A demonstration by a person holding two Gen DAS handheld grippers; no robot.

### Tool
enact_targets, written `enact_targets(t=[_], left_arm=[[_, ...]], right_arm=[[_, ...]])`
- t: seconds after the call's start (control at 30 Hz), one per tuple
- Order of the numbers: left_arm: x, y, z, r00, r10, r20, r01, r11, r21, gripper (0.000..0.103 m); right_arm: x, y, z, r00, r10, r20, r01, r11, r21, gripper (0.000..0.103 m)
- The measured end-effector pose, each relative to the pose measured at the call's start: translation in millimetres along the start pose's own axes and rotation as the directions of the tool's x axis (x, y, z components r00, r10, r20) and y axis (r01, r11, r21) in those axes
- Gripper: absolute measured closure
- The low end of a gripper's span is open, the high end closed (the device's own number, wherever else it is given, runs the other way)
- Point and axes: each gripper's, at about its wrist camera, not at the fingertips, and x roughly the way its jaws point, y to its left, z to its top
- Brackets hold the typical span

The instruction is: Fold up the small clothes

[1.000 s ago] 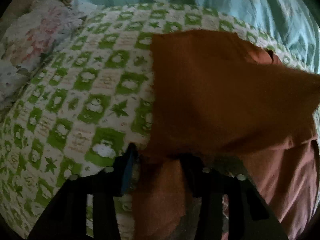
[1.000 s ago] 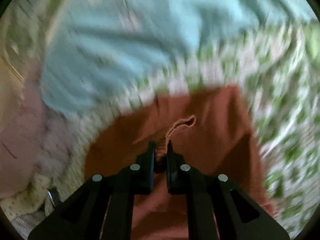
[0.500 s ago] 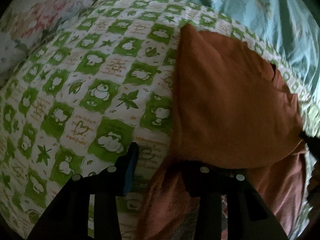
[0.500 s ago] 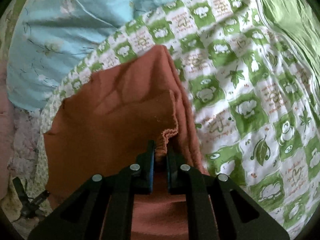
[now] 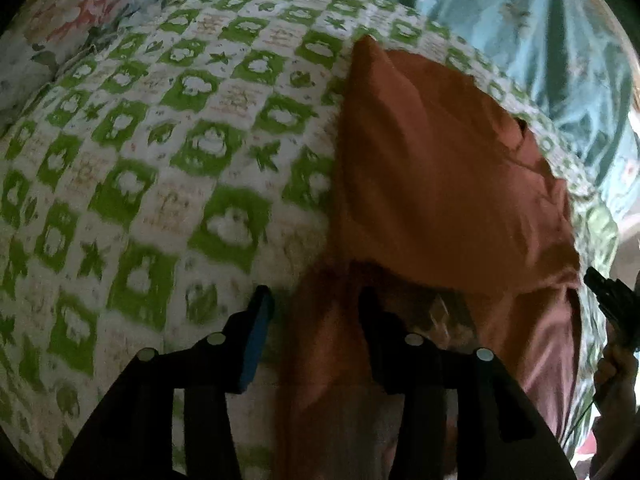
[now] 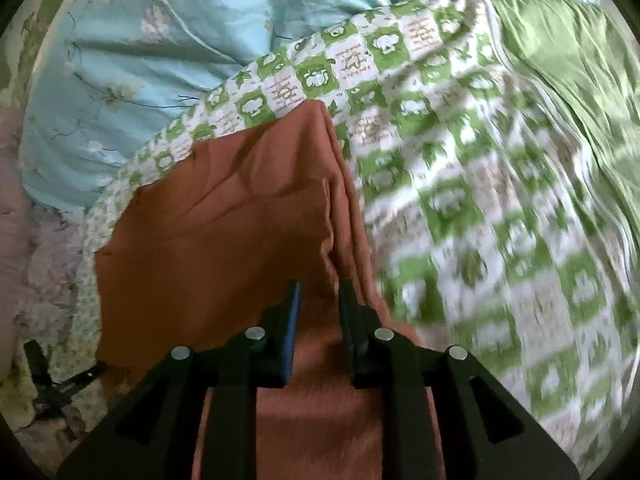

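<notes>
Currently, left gripper (image 5: 314, 312): fingers spread, released, rust cloth (image 5: 440, 184) lying between them.
Right gripper (image 6: 318, 300): fingers parted, released, cloth (image 6: 224, 232) ahead on checked bedspread (image 6: 460, 184).

Rust garment (image 6: 224, 232) folded on bedspread (image 6: 460, 184)

A green-and-white checked quilt (image 5: 168, 168) lies beside a pale blue floral sheet (image 6: 132, 48) and green blanket (image 6: 568, 52).

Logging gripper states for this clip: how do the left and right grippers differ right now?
The left gripper has its jaws spread wide, while the right gripper shows a narrower gap. The left sits at the rust-brown garment's edge, one finger over the green checked sheet; the right is wholly over the garment. Both are open, with cloth lying loose between the jaws.
</notes>
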Motion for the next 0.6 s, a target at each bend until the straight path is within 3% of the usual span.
enact_targets(t=[0.1,0.3,0.6], left_arm=[[-13.1,0.5,-22.6,1.0,-0.012,-0.017,0.013,1.0,0.016,0.053],[-33.0,-9.2,-65.5,0.999,-0.022,-0.044,0.025,0.998,0.065,0.048],[-56.9,-6.8,-122.5,0.995,-0.058,-0.079,0.063,0.996,0.063,0.043]], right_arm=[[-15.6,0.8,-16.7,1.0,0.002,-0.01,-0.002,1.0,-0.018,0.064],[-37.2,7.2,-49.6,0.999,0.02,-0.049,-0.023,0.998,-0.064,0.063],[-66.9,2.3,-95.7,0.995,0.019,-0.099,-0.028,0.996,-0.087,0.062]])
